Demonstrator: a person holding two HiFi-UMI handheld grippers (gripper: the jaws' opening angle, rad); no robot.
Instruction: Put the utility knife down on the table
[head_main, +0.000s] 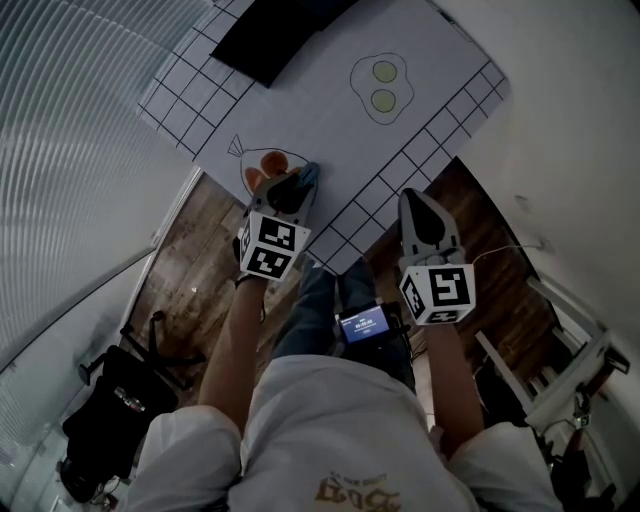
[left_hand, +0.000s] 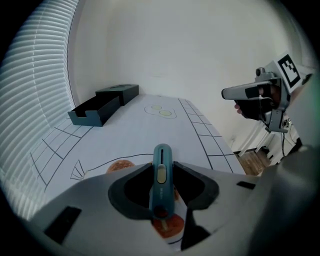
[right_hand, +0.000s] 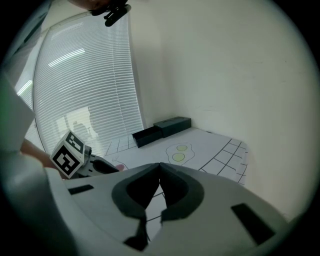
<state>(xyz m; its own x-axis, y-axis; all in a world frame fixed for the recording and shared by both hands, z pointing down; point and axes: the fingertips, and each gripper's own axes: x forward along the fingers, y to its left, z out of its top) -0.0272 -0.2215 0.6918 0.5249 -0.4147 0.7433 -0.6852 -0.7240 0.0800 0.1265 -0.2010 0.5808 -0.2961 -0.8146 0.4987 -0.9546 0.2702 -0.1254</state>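
Left gripper (head_main: 298, 178): it is clamping the teal utility knife (left_hand: 161, 170) between its dark pads, the jaws drawn in narrow around the handle.
Knife's position: it is lying lengthwise along the jaws with its slider facing up and its rounded end pointing towards the far side of the table (head_main: 330, 130). Gripped along its length like that, it looks set to go down flat rather than on its tip.
Where it is hanging: it is sitting over the near edge of the white tabletop, right above the orange patches of the fish drawing (head_main: 262, 165). From where I'm standing it seems to be held just off the surface, though I cannot tell for sure whether it is touching.
Right gripper (right_hand: 160, 172): its jaws are pressing together with nothing in them. It is hovering off the table's near right edge, well apart from the knife, probably to keep out of the way.
Free space: the black box (left_hand: 102, 106) and the fried-egg drawing (head_main: 383, 85) are sitting far up the table, so the patch under the knife is lying open for the set-down.
Stage, as I judge it: the knife is not yet released; lowering and letting go is what remains.
What could go wrong: being so near the edge, the handle could slip off the table if it is let go too early.
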